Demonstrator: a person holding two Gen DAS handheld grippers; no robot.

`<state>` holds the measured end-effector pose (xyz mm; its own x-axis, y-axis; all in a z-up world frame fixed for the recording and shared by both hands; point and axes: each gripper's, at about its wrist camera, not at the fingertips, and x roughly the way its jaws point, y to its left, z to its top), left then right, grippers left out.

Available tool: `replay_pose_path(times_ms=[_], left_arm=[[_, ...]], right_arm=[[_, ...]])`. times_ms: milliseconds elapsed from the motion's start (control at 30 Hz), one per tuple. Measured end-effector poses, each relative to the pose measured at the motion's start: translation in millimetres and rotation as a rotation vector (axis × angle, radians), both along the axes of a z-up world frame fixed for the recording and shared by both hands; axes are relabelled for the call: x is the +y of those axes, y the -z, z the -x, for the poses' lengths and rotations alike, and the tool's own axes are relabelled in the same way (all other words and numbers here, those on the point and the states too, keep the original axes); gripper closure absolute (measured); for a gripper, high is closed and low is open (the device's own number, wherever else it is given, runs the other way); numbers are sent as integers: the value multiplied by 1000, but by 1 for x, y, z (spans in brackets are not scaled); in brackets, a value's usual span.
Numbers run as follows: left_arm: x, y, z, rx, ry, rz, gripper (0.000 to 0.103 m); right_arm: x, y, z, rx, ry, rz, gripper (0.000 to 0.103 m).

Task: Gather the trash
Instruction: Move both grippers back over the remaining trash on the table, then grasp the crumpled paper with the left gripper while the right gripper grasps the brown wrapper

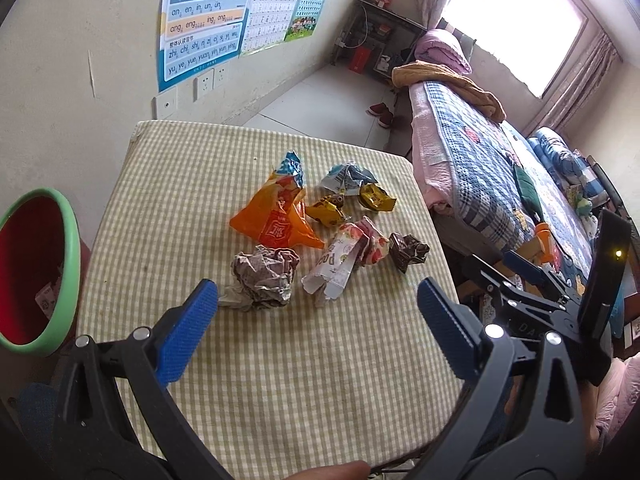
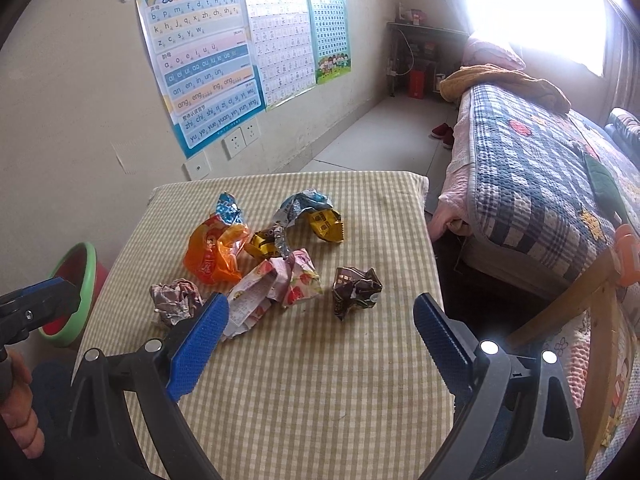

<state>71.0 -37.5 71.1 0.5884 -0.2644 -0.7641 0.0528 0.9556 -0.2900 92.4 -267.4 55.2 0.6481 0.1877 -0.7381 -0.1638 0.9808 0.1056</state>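
Checked cloth covers the counter (image 1: 280, 360) in this small bedroom, and all the trash sits bunched toward its far half. Nearest my side are three pieces: a grey crumpled paper ball (image 1: 264, 276) on the left, a torn white-and-pink wrapper (image 1: 344, 260) in the middle lying with its long axis running toward me and away, and a dark brown crumpled wrapper (image 2: 356, 290) off alone to the right. Behind them lie an orange plastic bag (image 1: 276, 220), yellow wrappers (image 1: 328, 210) and a blue-grey wrapper (image 1: 348, 178).

My left hand-held gripper (image 1: 316, 304) is spread wide and holds nothing; the paper ball lies just ahead of its left finger, so a small shift left would centre it. My right hand-held gripper (image 2: 320, 320) is equally wide and empty, with the brown wrapper straight ahead, between its fingers' lines.

Beside the counter's left edge stands the green-rimmed red bin (image 1: 36, 264). I judge the left side better placed for dropping.
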Motion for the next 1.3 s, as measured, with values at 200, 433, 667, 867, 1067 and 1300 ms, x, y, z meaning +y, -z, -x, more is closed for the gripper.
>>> replay_pose_path(times_ms=[200,433,667,867,1067,1300], left_arm=[[-6,19,-18,43,-9,-40,5],[4,50,-39,128,-33,-58,6],[6,74,-57,173,-28,-71,6],[4,89,-72,192,-21,-94,7],[3,105,-82,225,-8,-116,19],[2,120,-89,263,4,-117,39]], right_arm=[[-5,18,-21,39,12,-2,13],[-1,45,-44,94,4,-7,13],[-5,68,-66,126,35,11,13],[-7,89,-83,167,57,23,16],[-13,107,-92,202,77,20,32],[-12,115,-97,216,53,-15,49]])
